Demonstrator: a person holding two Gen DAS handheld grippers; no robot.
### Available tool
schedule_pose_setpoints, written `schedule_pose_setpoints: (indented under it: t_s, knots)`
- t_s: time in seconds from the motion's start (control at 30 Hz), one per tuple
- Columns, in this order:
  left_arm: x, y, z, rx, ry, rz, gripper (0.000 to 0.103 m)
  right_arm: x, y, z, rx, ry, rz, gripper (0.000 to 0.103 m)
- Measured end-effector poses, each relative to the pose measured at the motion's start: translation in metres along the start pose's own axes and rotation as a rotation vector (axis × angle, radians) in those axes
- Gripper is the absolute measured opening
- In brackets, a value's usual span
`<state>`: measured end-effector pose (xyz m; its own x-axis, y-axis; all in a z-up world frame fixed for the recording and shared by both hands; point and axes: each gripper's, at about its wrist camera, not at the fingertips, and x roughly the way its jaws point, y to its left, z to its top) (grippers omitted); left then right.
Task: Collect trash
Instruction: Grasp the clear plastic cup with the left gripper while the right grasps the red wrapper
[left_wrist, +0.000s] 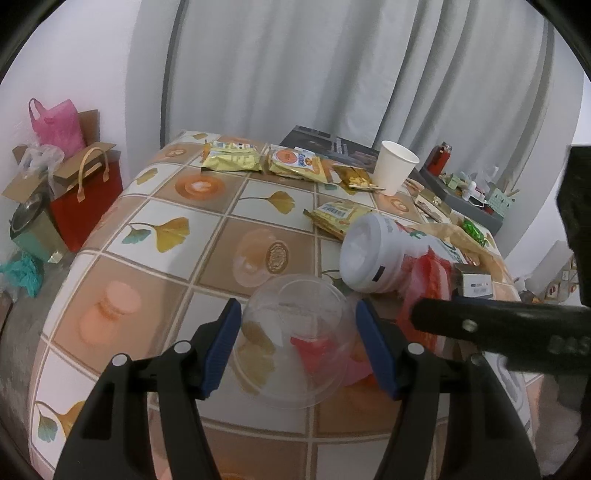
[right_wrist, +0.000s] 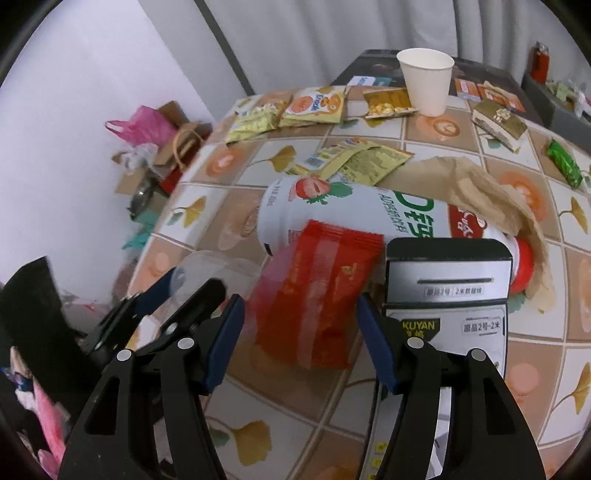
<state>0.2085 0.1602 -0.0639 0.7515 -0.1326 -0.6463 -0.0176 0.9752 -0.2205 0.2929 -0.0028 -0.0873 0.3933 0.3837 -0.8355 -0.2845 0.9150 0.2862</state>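
Observation:
My left gripper (left_wrist: 297, 345) holds a clear plastic cup (left_wrist: 295, 339) between its blue pads, above the table's near edge. The cup also shows in the right wrist view (right_wrist: 210, 269). My right gripper (right_wrist: 300, 339) is open around a red snack wrapper (right_wrist: 317, 295) lying on the table; its pads stand just beside the wrapper's edges. A white strawberry-drink bottle (right_wrist: 354, 210) lies on its side behind the wrapper. A black-and-white box (right_wrist: 448, 291) sits right of the wrapper.
Yellow snack packets (left_wrist: 258, 158) and a white paper cup (left_wrist: 395, 166) lie at the table's far side. A brown paper bag (right_wrist: 484, 195) and a green wrapper (right_wrist: 563, 162) lie to the right. Bags and boxes (left_wrist: 62, 177) stand on the floor at left.

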Motion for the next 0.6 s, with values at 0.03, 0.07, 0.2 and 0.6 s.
schedule_pose_setpoints:
  t_s: [0.03,0.07,0.2,0.6]
  knots:
    - [-0.001,0.000,-0.001,0.000,-0.004,0.001,0.063,0.004,0.001,0.001,0.000,0.005,-0.023,0.060]
    - [-0.002,0.001,-0.002,-0.001,-0.004,0.001,0.063,0.008,0.003,0.002,-0.001,0.008,-0.043,0.060]
    - [-0.006,0.001,-0.005,-0.004,-0.009,0.004,0.062,0.019,0.004,0.005,0.020,0.014,-0.083,0.056]
    - [-0.019,0.005,-0.014,-0.019,-0.017,0.021,0.062,0.018,-0.001,-0.003,0.070,0.008,-0.045,0.025]
